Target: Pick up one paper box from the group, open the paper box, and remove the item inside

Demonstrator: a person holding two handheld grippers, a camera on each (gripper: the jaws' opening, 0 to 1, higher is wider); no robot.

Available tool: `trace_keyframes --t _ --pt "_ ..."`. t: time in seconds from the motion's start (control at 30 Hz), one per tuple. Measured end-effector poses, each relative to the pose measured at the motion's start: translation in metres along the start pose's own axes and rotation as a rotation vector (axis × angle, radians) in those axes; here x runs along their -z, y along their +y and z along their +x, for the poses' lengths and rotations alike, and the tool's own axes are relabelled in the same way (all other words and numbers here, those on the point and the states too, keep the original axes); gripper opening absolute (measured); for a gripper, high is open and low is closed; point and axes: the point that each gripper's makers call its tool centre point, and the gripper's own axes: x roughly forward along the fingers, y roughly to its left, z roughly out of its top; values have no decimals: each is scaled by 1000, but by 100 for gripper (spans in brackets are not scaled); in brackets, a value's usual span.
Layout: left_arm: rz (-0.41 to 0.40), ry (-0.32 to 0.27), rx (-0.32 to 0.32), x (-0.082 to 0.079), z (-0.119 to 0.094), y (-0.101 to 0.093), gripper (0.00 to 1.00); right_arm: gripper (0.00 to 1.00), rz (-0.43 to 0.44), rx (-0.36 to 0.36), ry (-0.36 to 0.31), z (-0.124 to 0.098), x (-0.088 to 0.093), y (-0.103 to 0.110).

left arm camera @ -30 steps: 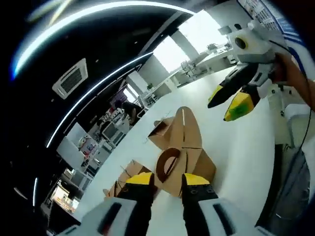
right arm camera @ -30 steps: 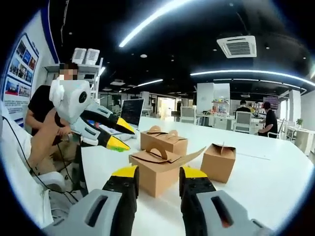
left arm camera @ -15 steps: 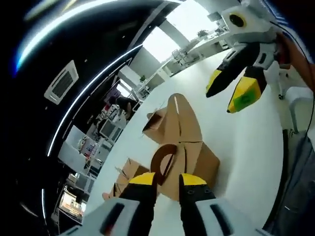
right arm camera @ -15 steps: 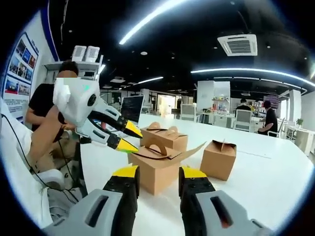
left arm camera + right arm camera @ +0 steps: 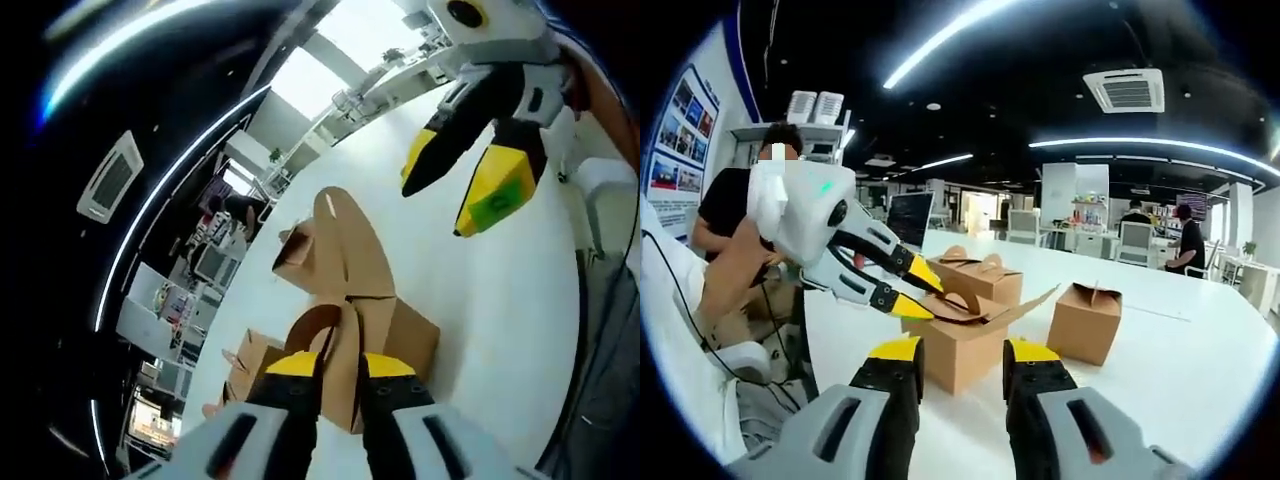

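White and wide, the surface [image 5: 1200, 390] stands in an open office with ceiling lights, and three paper boxes sit on it. The nearest box [image 5: 958, 345] has its top partly open: one flap [image 5: 1025, 305] sticks up toward the right, and a curved handle tab [image 5: 962, 298] rises at the middle.

The left gripper [image 5: 915, 288] reaches in from the left, tilted down, with its yellow tips at this tab. In its own view the tab [image 5: 318, 335] stands between the tips, so I judge the jaws are closing on it, though I cannot tell if they press it already. For a good opening, I think the tab should be pinched near its base and drawn up slowly, so the paper does not tear.

The right gripper [image 5: 960, 352] hovers level just in front of the box, jaws apart and empty. It could steady the box wall. The item inside is hidden.
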Motion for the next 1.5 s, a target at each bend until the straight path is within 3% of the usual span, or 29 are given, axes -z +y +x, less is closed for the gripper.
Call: trace_keyframes --t 0.23,0.3,0.47,0.73,1.27,1.5 --pt "32 41 5 1 3 -6 8 32 -4 -3 6 1 2 0" --pt "47 47 -19 0 3 -6 7 32 -5 -5 10 2 3 1" --pt "79 44 -52 -3 9 -4 5 32 -6 -7 18 3 7 -2" --pt "62 3 -60 -2 6 -4 4 32 -18 -5 36 5 12 -2" --pt "-85 -88 -55 3 -4 -3 3 32 -30 -19 51 8 17 3" --pt "-115 -111 -61 7 -1 11 3 32 -32 -23 56 8 18 5"
